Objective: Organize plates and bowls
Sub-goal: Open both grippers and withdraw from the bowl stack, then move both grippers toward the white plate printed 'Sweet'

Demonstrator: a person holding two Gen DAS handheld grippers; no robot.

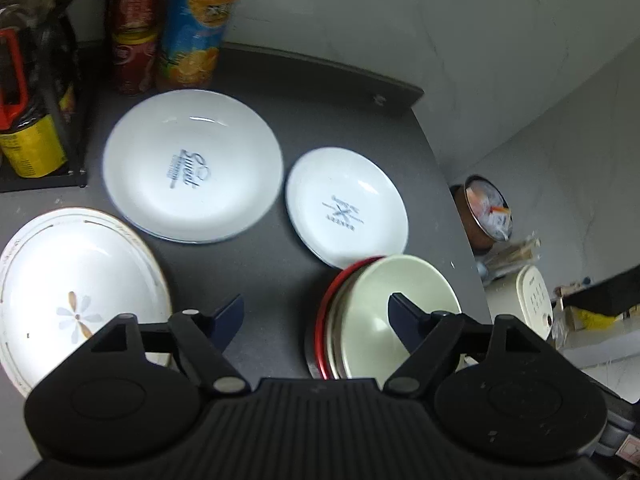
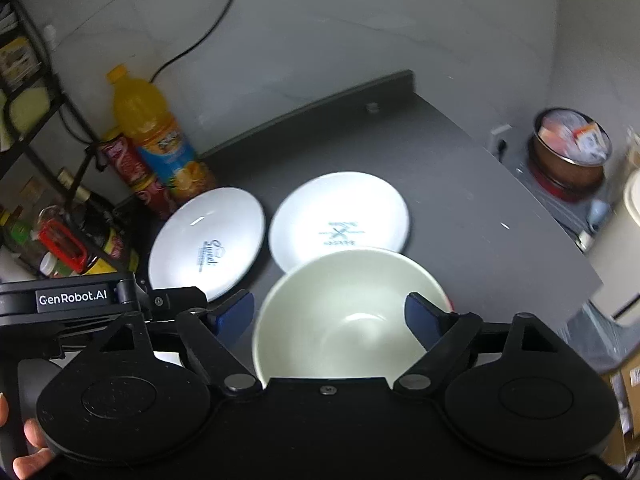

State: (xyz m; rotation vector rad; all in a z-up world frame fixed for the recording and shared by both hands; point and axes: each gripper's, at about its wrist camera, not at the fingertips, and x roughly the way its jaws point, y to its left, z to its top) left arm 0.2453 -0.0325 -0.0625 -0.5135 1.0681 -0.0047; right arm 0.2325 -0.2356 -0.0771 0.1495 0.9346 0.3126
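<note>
Both grippers hang over a dark counter [image 2: 460, 184], fingers spread wide, holding nothing. The left gripper [image 1: 316, 316] sits low above the gap between a gold-rimmed flower plate [image 1: 72, 280] and a nested bowl stack [image 1: 384, 316], cream bowl on top with a red rim showing at the side. The right gripper [image 2: 330, 314] is straddling that same cream bowl [image 2: 340, 312] from above, blue pads either side of the rim; contact can't be confirmed. Two white printed plates lie flat further back: the larger plate [image 1: 192, 164] near an orange juice bottle [image 1: 196, 28], the smaller plate [image 1: 346, 208] just behind the stack, its near edge hidden by it. Risks: the stack stands close to the counter's right edge, so a sideways nudge could push it off. Glazed rims are slick, and a pinch on one wall could slip or tip the bowl. The two grippers are close together and may collide.
</note>
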